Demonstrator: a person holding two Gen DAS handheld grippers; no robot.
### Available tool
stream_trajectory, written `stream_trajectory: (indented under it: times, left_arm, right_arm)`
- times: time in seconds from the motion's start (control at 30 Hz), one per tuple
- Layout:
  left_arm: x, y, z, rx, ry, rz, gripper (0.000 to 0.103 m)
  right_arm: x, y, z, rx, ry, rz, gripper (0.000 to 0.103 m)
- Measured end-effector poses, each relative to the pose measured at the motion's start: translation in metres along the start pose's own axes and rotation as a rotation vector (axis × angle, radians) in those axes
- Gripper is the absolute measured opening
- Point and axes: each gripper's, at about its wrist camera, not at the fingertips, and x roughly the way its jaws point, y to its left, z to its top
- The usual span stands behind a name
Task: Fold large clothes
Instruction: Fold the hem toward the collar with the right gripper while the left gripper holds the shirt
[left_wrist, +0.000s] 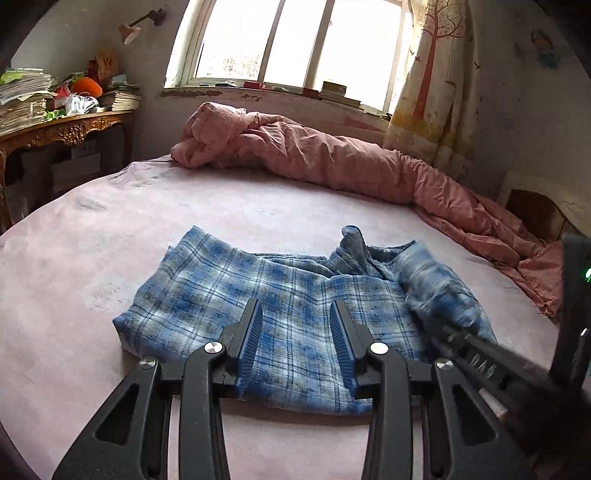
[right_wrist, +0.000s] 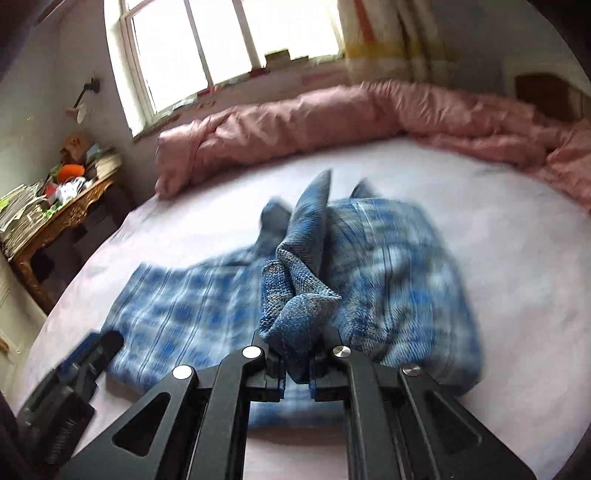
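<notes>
One bed (left_wrist: 221, 206) fills both views, covered by a pale pink sheet. A pink quilt (left_wrist: 332, 158) is bunched in a long roll along the far edge of the bed, under the window (left_wrist: 291, 40). A patterned curtain (left_wrist: 436, 74) hangs at the window's right side. A carved wooden counter (left_wrist: 74, 127) stands left of the bed, piled with stacked papers, books and an orange soft item; a wall lamp (left_wrist: 133, 31) is mounted above it.

The blue plaid garment (left_wrist: 229, 291) lies on the sheet at the near part of the bed, partly folded: its left portion is laid flat, while its right portion is bunched and lifted. In the right wrist view the fabric (right_wrist: 303, 280) is motion-blurred except for the gathered piece close to the camera.

The right gripper (right_wrist: 297, 369) is seen clenched, with a gathered fold of the plaid cloth pinched between its fingers (right_wrist: 277, 373); the cloth rises from the grip in a peak. The same gripper is seen blurred at the right edge of the left wrist view (left_wrist: 454, 332), touching the bunched cloth.

The left gripper (left_wrist: 295, 343) is held above the flat part of the garment with its blue-padded fingers (left_wrist: 251, 343) apart and nothing clamped between them; the plaid is seen through the gap. It also shows at the lower left of the right wrist view (right_wrist: 88, 354), beside the garment's near left edge.
</notes>
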Motion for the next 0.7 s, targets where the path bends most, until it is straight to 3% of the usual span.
stream_trajectory:
  times: [0.2,0.43,0.53,0.63,0.7]
  left_arm:
    - [0.005,0.013,0.003,-0.047,0.009,0.007,0.036]
    - [0.007,0.009,0.0,-0.022,0.014,0.02,0.036]
    - [0.008,0.007,-0.002,-0.012,0.016,0.026,0.036]
    - [0.009,0.007,-0.003,-0.011,0.02,0.027,0.036]
    - [0.012,0.006,-0.004,-0.012,0.027,0.025,0.036]
  right_arm:
    - [-0.006,-0.001,-0.016,-0.024,-0.04,0.086,0.009]
    - [0.019,-0.017,-0.025,0.011,0.081,0.146,0.009]
    - [0.007,-0.027,-0.017,0.078,0.021,0.196,0.01]
    - [-0.017,-0.024,-0.009,0.028,-0.099,0.218,0.01]
    - [-0.02,-0.021,-0.009,0.007,-0.106,0.22,0.01]
